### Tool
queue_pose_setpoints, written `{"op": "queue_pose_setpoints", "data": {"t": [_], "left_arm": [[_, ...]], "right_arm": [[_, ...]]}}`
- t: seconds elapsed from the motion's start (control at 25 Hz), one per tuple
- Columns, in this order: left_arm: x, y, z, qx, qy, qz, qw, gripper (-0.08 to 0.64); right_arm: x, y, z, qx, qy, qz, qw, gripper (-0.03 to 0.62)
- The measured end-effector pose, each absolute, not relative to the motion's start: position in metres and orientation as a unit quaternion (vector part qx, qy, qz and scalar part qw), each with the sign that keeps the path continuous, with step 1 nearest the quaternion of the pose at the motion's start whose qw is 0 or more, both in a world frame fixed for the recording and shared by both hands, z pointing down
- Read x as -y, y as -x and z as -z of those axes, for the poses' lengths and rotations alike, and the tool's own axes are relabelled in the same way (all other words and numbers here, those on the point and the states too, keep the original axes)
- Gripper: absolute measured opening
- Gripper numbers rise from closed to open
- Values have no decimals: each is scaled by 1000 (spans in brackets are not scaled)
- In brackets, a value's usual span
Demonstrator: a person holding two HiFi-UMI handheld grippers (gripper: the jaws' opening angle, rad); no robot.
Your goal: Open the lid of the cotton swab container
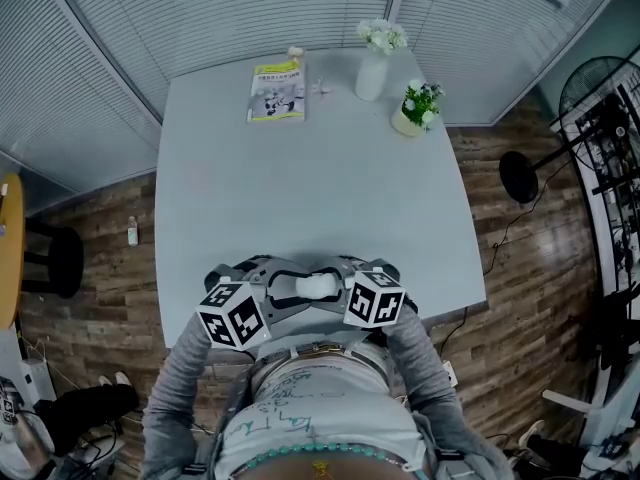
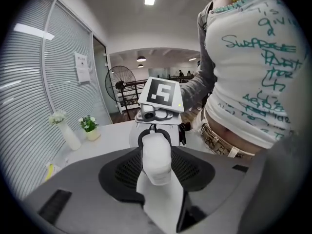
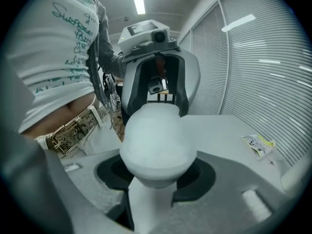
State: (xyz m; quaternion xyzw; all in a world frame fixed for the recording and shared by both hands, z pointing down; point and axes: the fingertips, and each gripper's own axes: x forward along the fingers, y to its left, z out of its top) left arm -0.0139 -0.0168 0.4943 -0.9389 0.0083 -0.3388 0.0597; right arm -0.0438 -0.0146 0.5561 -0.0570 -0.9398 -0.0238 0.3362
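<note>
White container [image 1: 316, 286] in left tool [image 1: 282, 290] and right tool [image 1: 344, 286]; booklet [image 1: 277, 90] illegible

Head view: we see only a white sliver of the cotton swab container [image 1: 315, 286] — the rest sits under the left gripper [image 1: 283, 293] and right gripper [image 1: 343, 290], jaw tips covered too. In the right gripper view it's too close, blurred; we can't find a lid seam. Booklet [image 1: 277, 90] print too small to read; tiny obj. [image 1: 322, 87] beside it — can't ID. Fan [image 1: 590, 83] and person's torso [image 1: 320, 428] cut off at view edges.
</note>
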Motion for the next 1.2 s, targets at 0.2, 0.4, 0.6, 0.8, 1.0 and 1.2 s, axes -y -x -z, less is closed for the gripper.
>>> {"op": "queue_pose_setpoints", "data": {"t": [0.2, 0.4, 0.6, 0.8, 1.0, 1.2], "left_arm": [[17, 15, -501, -7, 924, 370, 98, 186], [19, 14, -508, -14, 907, 404, 120, 187], [18, 15, -511, -11, 899, 429, 82, 178], [20, 15, -505, -2, 910, 414, 20, 176], [22, 16, -507, -2, 911, 413, 23, 178], [21, 16, -504, 2, 916, 400, 25, 183]], "right_arm": [[15, 45, -558, 938, 51, 12, 342, 202], [18, 43, -561, 931, 40, 12, 364, 202], [17, 43, -564, 928, 44, 28, 369, 202], [18, 44, -566, 930, 44, 39, 362, 201], [20, 45, -568, 929, 47, 43, 366, 202], [19, 44, -566, 932, 45, 42, 358, 202]]}}
